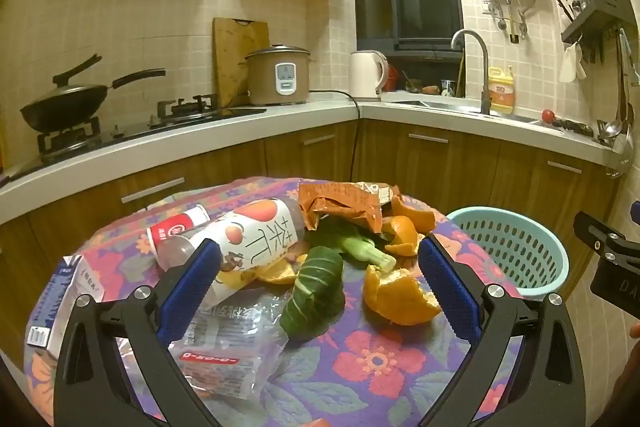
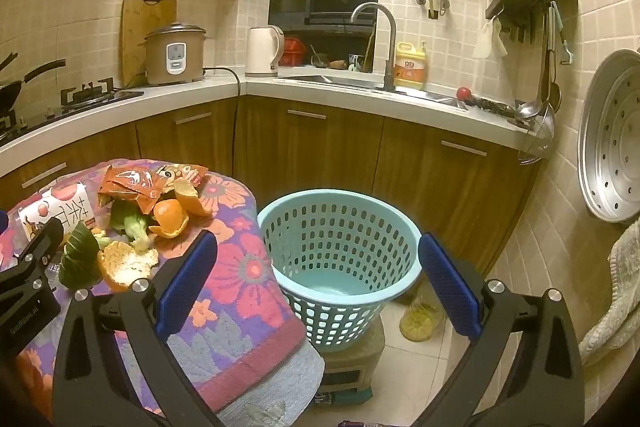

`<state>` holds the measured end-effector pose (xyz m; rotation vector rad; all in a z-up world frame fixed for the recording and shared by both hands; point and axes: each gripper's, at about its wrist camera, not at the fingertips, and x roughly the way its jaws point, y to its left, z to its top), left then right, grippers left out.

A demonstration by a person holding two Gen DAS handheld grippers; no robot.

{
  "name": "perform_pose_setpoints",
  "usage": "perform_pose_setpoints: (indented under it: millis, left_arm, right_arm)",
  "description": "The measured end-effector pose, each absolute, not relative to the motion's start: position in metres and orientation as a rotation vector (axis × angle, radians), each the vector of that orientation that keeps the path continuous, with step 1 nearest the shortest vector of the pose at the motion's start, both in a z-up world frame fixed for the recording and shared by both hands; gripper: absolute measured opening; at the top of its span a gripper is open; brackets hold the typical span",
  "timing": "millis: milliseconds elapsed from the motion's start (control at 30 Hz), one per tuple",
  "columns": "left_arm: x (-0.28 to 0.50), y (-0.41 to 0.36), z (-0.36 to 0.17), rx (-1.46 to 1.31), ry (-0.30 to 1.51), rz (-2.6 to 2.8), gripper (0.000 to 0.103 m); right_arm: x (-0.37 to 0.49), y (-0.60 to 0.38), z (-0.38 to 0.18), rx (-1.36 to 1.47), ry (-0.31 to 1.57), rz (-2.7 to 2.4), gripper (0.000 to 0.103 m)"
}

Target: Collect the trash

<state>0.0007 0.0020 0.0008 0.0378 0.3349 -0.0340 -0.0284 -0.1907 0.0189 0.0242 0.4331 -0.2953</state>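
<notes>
The floral bench (image 1: 360, 379) carries the trash; the basket (image 2: 340, 247) stands just off its right edge. Mid-bench lie a bottle (image 1: 256, 231), wrapper (image 1: 344, 205), peel (image 1: 400, 291) and leaf (image 1: 316, 291). Both grippers, left (image 1: 320, 287) and right (image 2: 318, 279), hover with fingers spread, holding nothing.

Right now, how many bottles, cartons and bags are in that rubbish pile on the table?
Bottles: 2 (peach-label bottle, red-label bottle)
Cartons: 1 (carton)
Bags: 2 (orange snack bag, clear plastic bag)
Total: 5
</notes>
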Motion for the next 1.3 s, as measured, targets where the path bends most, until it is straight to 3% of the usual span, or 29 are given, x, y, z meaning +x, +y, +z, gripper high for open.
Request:
perform_pose_setpoints:
  millis: [1300]
  left_arm:
    - [-0.0008,0.0003,-0.0004,0.037,0.336,-0.03,0.096]
  right_arm:
    - [-0.0278,-0.1887,0.0187,0.023,0.432,-0.294,0.096]
